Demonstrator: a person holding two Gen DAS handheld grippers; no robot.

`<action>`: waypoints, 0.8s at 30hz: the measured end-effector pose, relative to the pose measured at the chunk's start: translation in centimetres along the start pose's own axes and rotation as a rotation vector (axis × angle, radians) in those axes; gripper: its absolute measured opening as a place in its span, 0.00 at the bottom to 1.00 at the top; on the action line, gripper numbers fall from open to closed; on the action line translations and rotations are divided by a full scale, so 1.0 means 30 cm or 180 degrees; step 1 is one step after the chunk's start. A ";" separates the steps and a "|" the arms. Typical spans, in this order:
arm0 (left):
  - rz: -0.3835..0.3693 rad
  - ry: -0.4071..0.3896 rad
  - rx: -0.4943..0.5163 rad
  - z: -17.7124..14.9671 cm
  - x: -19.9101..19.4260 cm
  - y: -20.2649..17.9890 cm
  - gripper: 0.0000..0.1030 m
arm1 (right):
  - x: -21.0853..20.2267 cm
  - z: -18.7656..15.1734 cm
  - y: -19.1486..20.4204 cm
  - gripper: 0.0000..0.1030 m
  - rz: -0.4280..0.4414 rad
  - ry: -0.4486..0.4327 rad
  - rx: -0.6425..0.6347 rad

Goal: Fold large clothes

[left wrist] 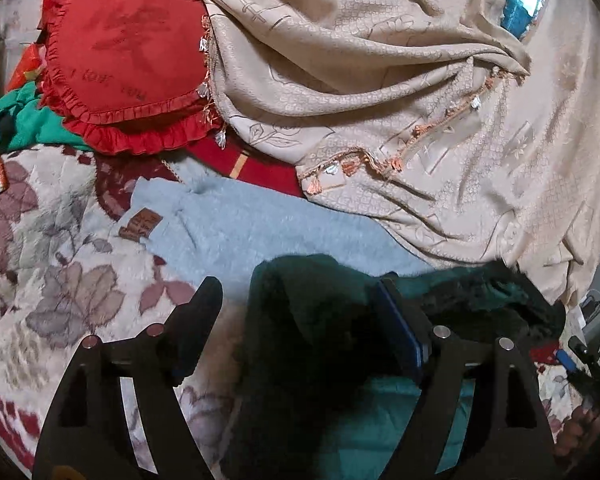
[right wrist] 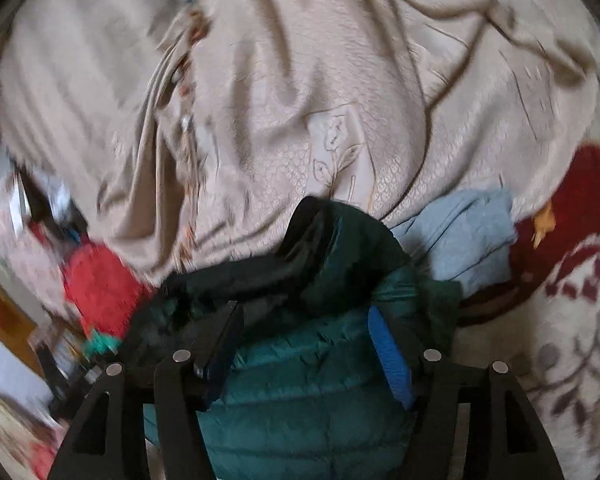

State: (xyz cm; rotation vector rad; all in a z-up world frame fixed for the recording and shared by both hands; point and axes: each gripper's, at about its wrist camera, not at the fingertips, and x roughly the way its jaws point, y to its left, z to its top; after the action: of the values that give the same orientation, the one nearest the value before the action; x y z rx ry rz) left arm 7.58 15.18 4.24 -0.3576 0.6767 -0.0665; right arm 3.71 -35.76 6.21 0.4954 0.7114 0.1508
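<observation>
A dark green puffer jacket (left wrist: 320, 360) lies bunched on the floral blanket (left wrist: 60, 280), close under both cameras. My left gripper (left wrist: 298, 300) is open wide. The jacket's dark fold lies between its fingers and rests against the right pad, while the left finger (left wrist: 204, 300) stands apart from it. In the right wrist view the jacket (right wrist: 308, 380) fills the gap of my right gripper (right wrist: 306, 332). That gripper is also open, and its blue pad (right wrist: 388, 348) shows bare beside the quilted fabric.
A light blue fleece garment (left wrist: 260, 232) lies just beyond the jacket. A big beige embroidered cloth (left wrist: 380, 80) with an orange fringe is heaped behind. A red heart cushion (left wrist: 124, 52) and a green cloth (left wrist: 20, 120) lie far left. Small devices (left wrist: 592, 352) sit at the right edge.
</observation>
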 end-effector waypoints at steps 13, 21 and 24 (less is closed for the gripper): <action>0.0305 -0.0012 0.0892 -0.058 0.104 -0.269 0.76 | 0.394 0.109 0.107 0.62 -0.0742 0.0655 -0.0528; 0.1100 0.0665 0.0991 0.053 0.561 -0.300 0.76 | 0.558 0.077 0.014 0.96 -0.0982 0.0836 -0.0575; 0.1108 0.0683 0.1033 -0.006 0.616 -0.289 0.78 | 0.579 0.069 -0.018 1.00 -0.0917 0.0841 -0.0534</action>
State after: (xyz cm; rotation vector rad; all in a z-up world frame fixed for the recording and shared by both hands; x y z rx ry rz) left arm 22.36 3.76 -4.01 0.0840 0.9165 0.1176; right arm 18.10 -31.86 -2.92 0.2096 1.0113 0.0044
